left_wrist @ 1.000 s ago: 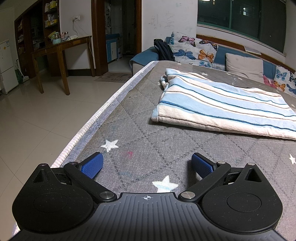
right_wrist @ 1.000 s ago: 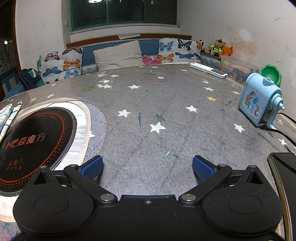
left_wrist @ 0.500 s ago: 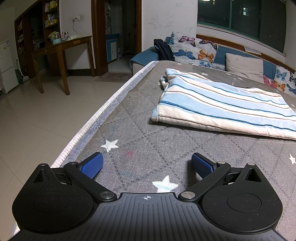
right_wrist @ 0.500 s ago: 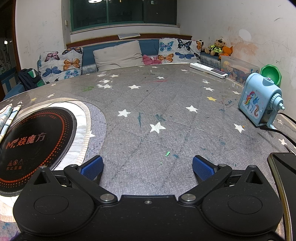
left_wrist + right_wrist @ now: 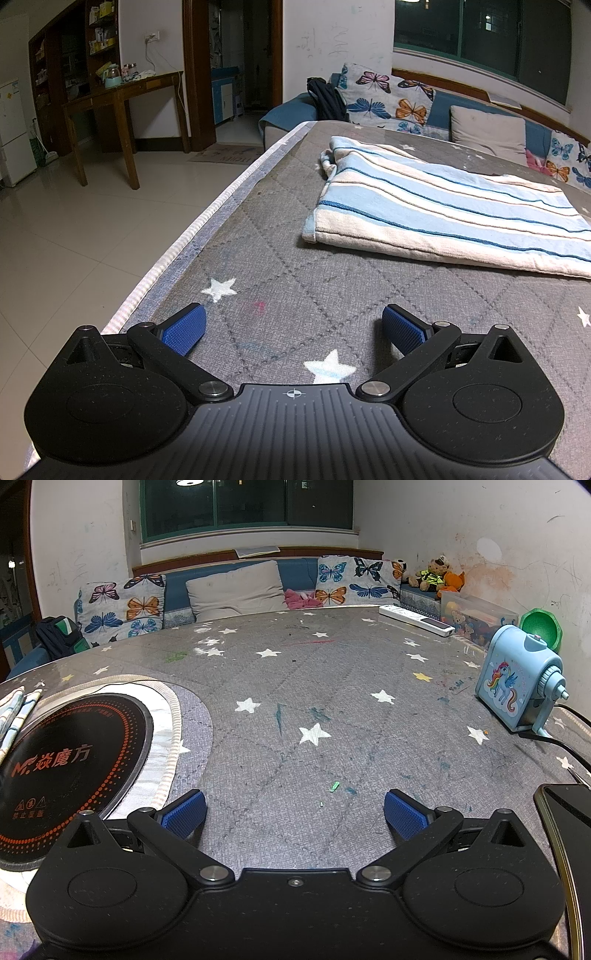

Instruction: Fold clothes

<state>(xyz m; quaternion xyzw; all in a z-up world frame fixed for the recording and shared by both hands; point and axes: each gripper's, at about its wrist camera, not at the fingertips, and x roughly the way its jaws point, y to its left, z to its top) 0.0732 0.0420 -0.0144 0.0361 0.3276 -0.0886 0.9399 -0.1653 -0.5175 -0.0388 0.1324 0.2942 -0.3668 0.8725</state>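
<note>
Both claws, left [image 5: 291, 325] and right [image 5: 295, 808], are sitting wide apart holding nothing, so grabbing the towel [image 5: 443, 210] by one layer could be messing up its fold.

**Readable text on the cooktop and the doormat**

The black round induction cooktop [image 5: 70, 771] carries an orange logo "M" with the Chinese characters 焱魔方. Below stand small warning symbols and tiny characters, too small to read surely. The doormat [image 5: 226, 156] shows letters, illegible.

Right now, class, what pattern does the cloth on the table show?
Light blue and cream stripes with thin dark blue lines on the cloth, clearest in the left wrist view.
</note>
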